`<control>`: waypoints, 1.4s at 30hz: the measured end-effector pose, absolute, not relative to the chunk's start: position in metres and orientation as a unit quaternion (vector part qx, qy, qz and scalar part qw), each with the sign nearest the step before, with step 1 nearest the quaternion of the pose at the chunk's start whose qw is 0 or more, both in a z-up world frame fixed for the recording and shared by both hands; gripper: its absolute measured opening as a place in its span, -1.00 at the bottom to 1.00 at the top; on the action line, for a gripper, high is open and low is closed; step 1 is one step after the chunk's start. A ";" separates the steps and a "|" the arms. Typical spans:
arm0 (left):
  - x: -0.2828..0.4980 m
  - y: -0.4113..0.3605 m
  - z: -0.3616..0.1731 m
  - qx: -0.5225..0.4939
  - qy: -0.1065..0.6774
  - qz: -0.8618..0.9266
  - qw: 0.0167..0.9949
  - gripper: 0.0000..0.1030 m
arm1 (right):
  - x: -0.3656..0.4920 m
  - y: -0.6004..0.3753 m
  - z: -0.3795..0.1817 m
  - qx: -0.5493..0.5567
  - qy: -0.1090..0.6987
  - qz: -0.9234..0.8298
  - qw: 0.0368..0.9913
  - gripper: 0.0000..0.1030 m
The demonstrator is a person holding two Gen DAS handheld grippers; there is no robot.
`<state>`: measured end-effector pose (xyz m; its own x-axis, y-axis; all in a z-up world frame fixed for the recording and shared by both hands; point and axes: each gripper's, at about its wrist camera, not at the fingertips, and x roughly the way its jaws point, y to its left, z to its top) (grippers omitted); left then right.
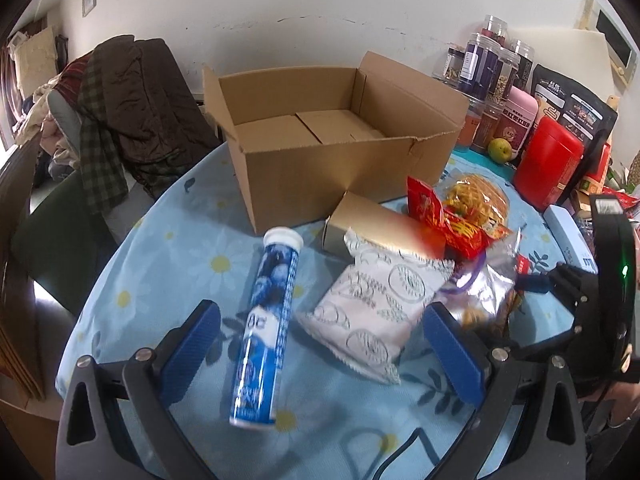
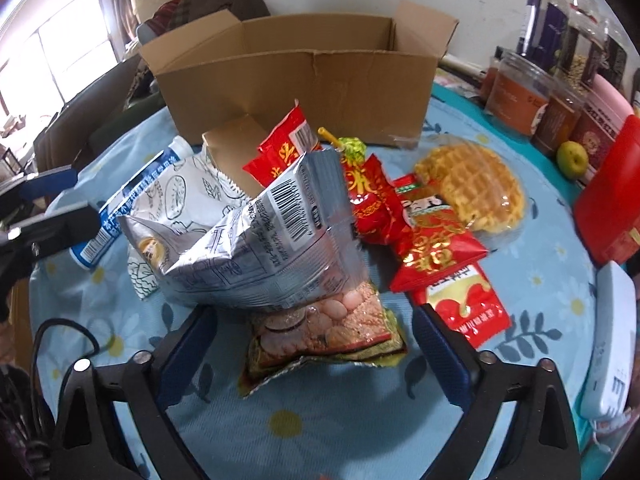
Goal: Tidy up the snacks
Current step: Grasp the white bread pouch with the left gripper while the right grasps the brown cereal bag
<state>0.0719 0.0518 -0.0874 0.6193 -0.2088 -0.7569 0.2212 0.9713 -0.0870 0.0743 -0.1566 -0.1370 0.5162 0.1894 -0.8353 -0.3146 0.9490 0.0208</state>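
Note:
An open, empty cardboard box (image 1: 320, 136) stands at the back of the table; it also shows in the right wrist view (image 2: 304, 80). My left gripper (image 1: 320, 344) is open, low over a blue tube with a white cap (image 1: 266, 320) and a white patterned pouch (image 1: 372, 308), both lying between its fingers. My right gripper (image 2: 316, 348) is open around the lower end of a silver snack bag (image 2: 272, 240) with a clear window. Red packets (image 2: 436, 248), a waffle in clear wrap (image 2: 472, 188) and a small gold box (image 1: 372, 220) lie behind.
The table has a light blue daisy cloth (image 1: 160, 248). Jars (image 1: 492, 64), a red canister (image 1: 546, 164), a black bag and a green fruit (image 1: 500, 150) line the right back. A white box (image 2: 612, 340) lies at the right edge. A chair with clothes (image 1: 120, 120) stands at the left.

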 end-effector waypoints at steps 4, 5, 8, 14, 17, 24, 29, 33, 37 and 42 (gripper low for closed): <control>0.085 0.045 -0.091 0.012 0.426 -0.138 0.894 0.97 | 0.077 -0.158 -0.143 -0.069 0.475 0.142 0.866 0.54; 0.090 0.042 -0.093 0.012 0.433 -0.147 0.889 0.96 | 0.076 -0.161 -0.143 -0.063 0.474 0.143 0.866 0.48; 0.097 0.033 -0.100 0.015 0.451 -0.170 0.876 0.82 | 0.075 -0.167 -0.141 -0.051 0.476 0.146 0.866 0.39; 0.100 0.019 -0.112 0.032 0.474 -0.200 0.857 0.66 | 0.063 -0.173 -0.135 -0.047 0.475 0.143 0.867 0.27; 0.099 0.009 -0.120 0.056 0.482 -0.201 0.851 0.66 | 0.057 -0.180 -0.135 -0.038 0.478 0.134 0.867 0.27; 0.101 -0.006 -0.133 0.110 0.483 -0.176 0.851 0.26 | 0.042 -0.196 -0.134 -0.024 0.483 0.116 0.868 0.27; 0.093 -0.013 -0.129 0.115 0.484 -0.188 0.847 0.11 | 0.036 -0.202 -0.132 -0.020 0.482 0.106 0.870 0.26; 0.077 -0.017 -0.124 0.112 0.491 -0.195 0.842 0.10 | 0.028 -0.204 -0.132 -0.015 0.482 0.100 0.870 0.25; 0.057 -0.021 -0.119 0.115 0.498 -0.204 0.835 0.10 | 0.016 -0.206 -0.129 -0.003 0.479 0.101 0.872 0.25; 0.038 -0.019 -0.122 0.105 0.521 -0.211 0.821 0.10 | -0.002 -0.206 -0.133 -0.001 0.483 0.101 0.870 0.25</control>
<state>0.0381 -0.0186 -0.1222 0.3690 -0.2364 -0.8988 0.4549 0.8893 -0.0472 -0.0024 -0.2060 -0.1335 0.5124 0.1745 -0.8408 -0.1763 0.9797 0.0958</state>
